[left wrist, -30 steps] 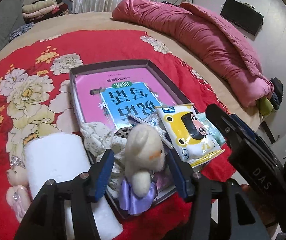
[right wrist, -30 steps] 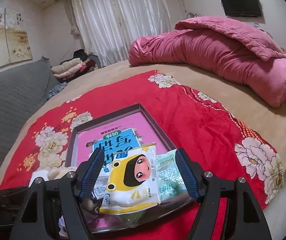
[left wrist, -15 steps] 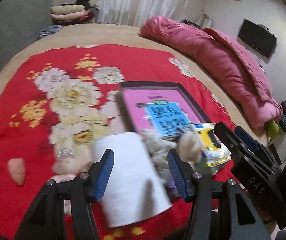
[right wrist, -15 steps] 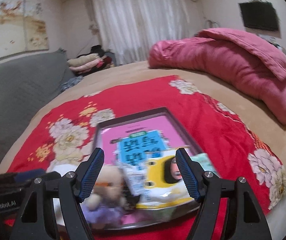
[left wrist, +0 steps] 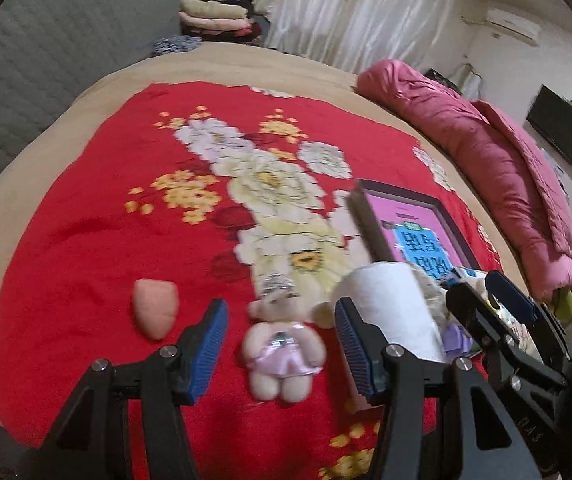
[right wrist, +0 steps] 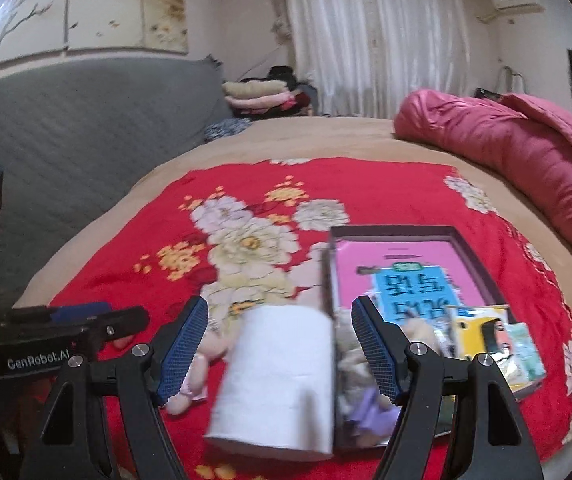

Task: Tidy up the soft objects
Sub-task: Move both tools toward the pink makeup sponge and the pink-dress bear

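Both grippers hover with jaws apart and empty over the bed's near edge.

Left gripper (left wrist: 282, 344) frames the small cream plush bear in a pink satin dress (left wrist: 282, 350): light, squashy, best pinched across the belly. Right gripper (right wrist: 280, 350) frames the white paper roll (right wrist: 278, 376); soft, it crushes, so take it across its middle. The roll sits tight against the dark shallow box (right wrist: 474, 256); a pink sponge wedge (left wrist: 155, 312) lies near the bear on the red floral blanket (left wrist: 98, 216).

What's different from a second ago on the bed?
Both views have swung left, from the tray to the loose things beside it. The left claw, open and empty, now frames the pink-dressed plush bear; the right claw, open and empty, frames the paper roll. Nothing was taken or dropped; the objects lie as before.
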Demonstrator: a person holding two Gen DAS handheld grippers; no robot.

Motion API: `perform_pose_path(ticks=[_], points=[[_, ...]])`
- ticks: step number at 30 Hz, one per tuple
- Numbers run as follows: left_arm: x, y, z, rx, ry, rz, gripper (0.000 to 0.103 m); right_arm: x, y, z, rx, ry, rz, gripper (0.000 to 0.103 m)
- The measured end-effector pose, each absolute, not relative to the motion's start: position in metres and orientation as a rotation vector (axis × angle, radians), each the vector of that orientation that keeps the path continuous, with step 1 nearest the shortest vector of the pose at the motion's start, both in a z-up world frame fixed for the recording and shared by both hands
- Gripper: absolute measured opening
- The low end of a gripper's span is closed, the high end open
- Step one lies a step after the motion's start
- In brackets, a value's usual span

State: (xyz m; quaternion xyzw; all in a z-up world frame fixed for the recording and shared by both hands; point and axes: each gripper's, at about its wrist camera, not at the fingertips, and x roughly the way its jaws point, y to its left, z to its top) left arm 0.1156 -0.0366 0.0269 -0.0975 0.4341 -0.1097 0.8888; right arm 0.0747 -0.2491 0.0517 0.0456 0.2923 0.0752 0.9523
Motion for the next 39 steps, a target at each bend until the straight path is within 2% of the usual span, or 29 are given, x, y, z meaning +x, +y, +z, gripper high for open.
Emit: perform_pose_path(ticks=[15, 39], points=[[0.128, 0.031, -0.019, -0.277, 0.973, -0.13, 0.055, 0.088, -0.143, 0.018, -0.043, 0.74, 0.287, 0.076], [0.159, 0.028, -0.062, -0.239, 1.061, -0.129, 0.055, 0.103, -0.111, -0.029, -0.135, 0.859, 0.284, 0.076]])
